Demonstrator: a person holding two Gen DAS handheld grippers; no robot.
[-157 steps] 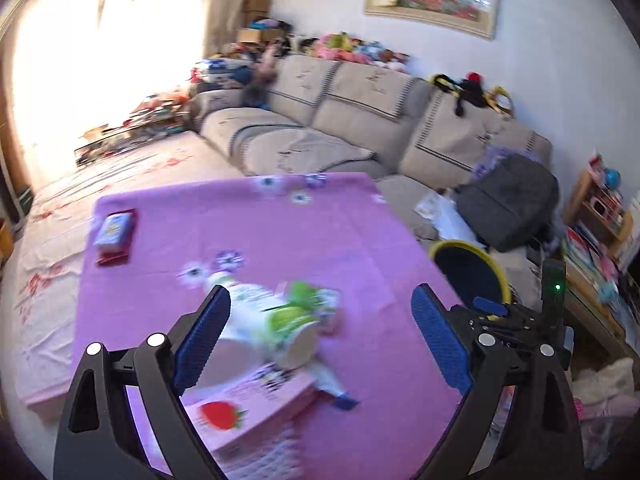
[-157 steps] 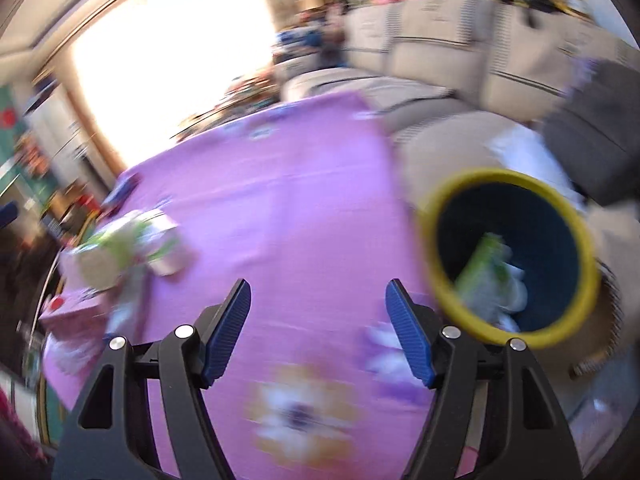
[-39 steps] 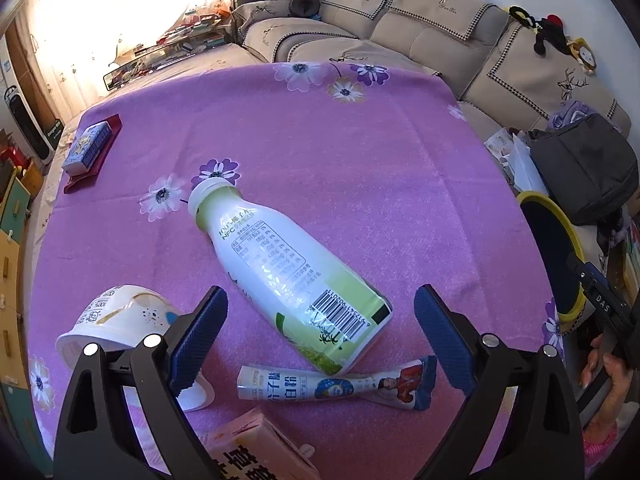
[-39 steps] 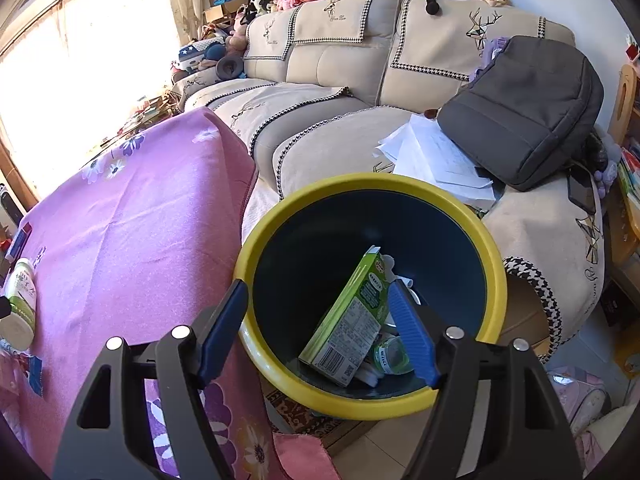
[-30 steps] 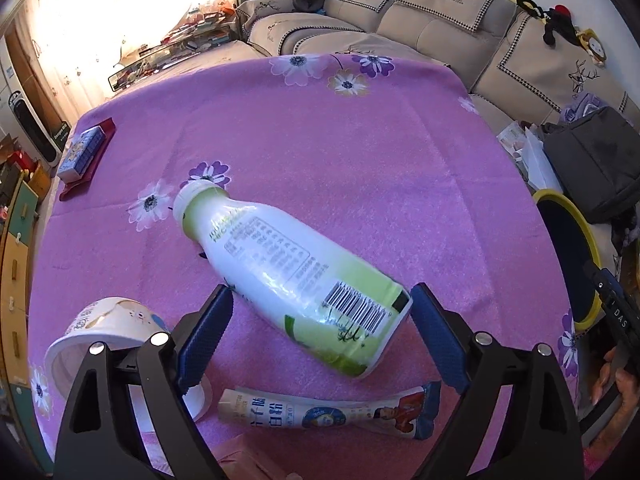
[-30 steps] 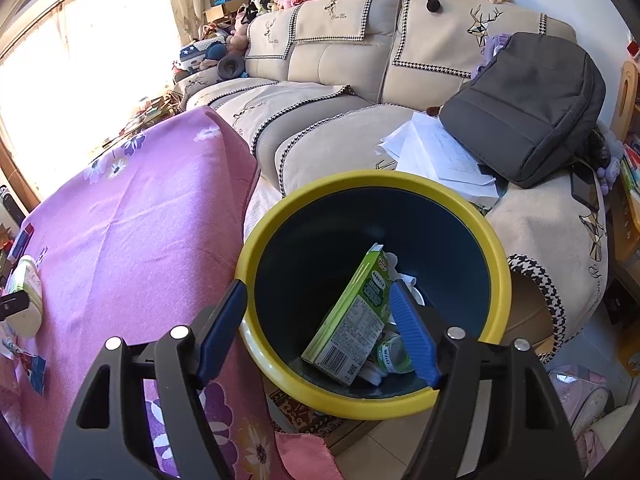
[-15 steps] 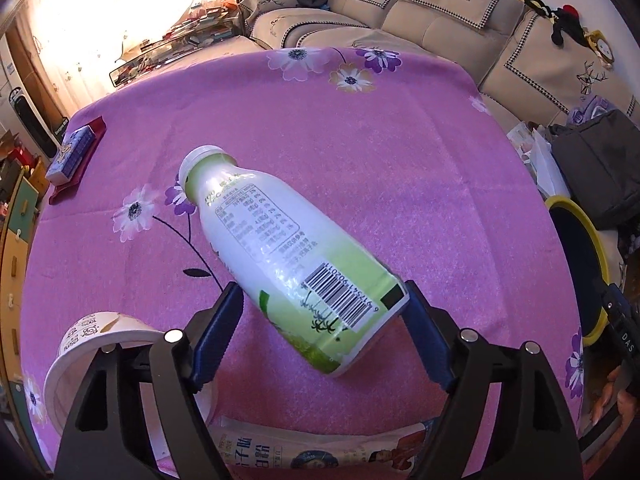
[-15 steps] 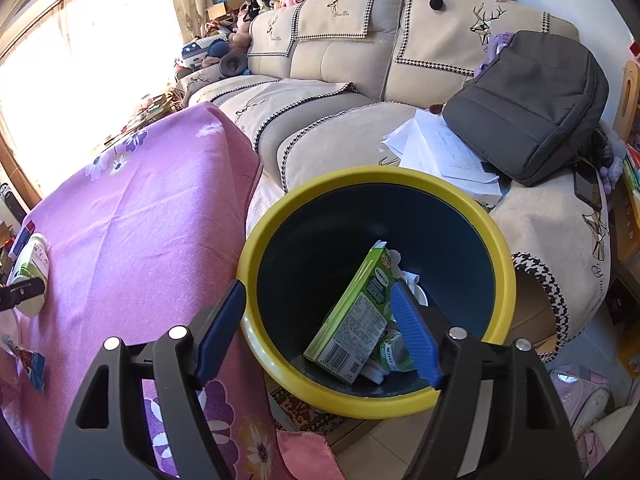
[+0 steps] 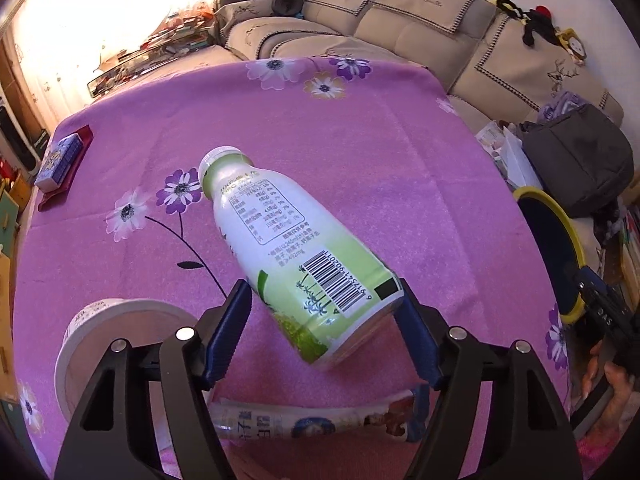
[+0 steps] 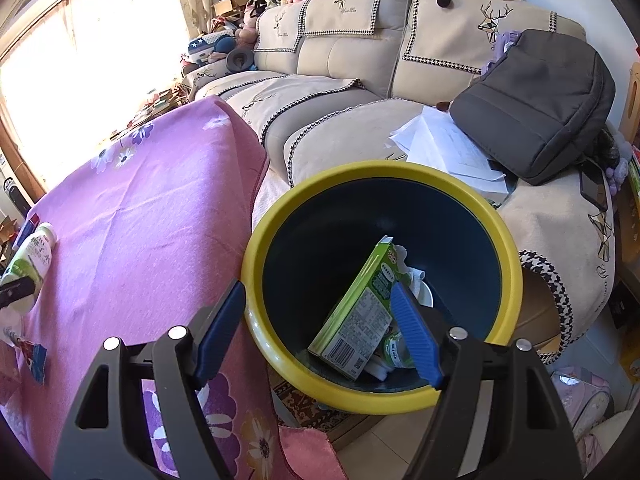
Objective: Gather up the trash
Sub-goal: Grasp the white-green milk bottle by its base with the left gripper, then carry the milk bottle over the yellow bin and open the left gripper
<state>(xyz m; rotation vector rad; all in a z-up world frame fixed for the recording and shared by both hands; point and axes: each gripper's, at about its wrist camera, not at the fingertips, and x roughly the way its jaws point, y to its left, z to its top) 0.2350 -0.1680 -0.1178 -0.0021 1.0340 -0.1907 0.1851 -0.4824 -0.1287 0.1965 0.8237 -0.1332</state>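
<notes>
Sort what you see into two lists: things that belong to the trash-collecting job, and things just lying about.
Job:
- green-and-white bottle, between the left gripper jaws, which have just been closing
- paper cup
- snack wrapper
- yellow-rimmed bin
- green carton in it

Lying about:
- grey backpack
- loose papers
- blue pack

We record a table under a purple flowered cloth. On it lie a bottle, a paper cup, a long wrapper near, and a small blue box on a red pad far left.
</notes>
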